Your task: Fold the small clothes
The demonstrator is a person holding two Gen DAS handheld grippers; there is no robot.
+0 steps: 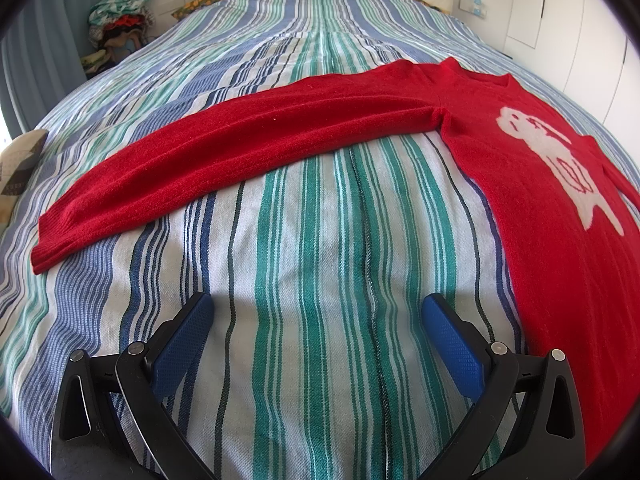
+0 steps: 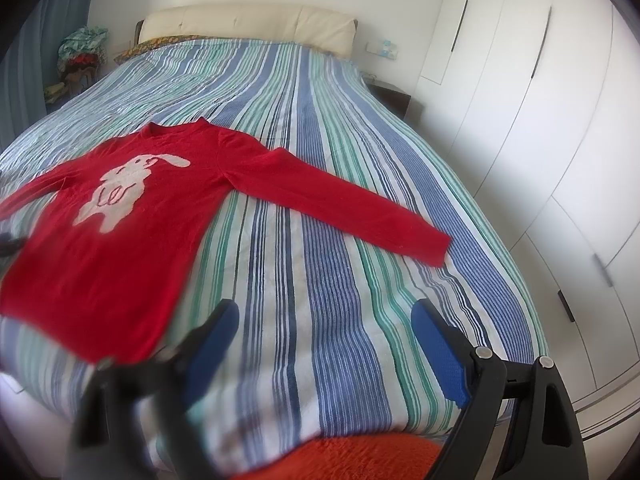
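Left claw (image 1: 318,316) and right claw (image 2: 324,322) both gape wide, empty.

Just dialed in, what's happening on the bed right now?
A red sweater with a white rabbit on the front lies flat, face up, on the striped bedspread, both sleeves spread out to the sides. A person holds a gripper in each hand above the near end of the bed. The left gripper and the right gripper are both open and hold nothing. No fold has been made yet.
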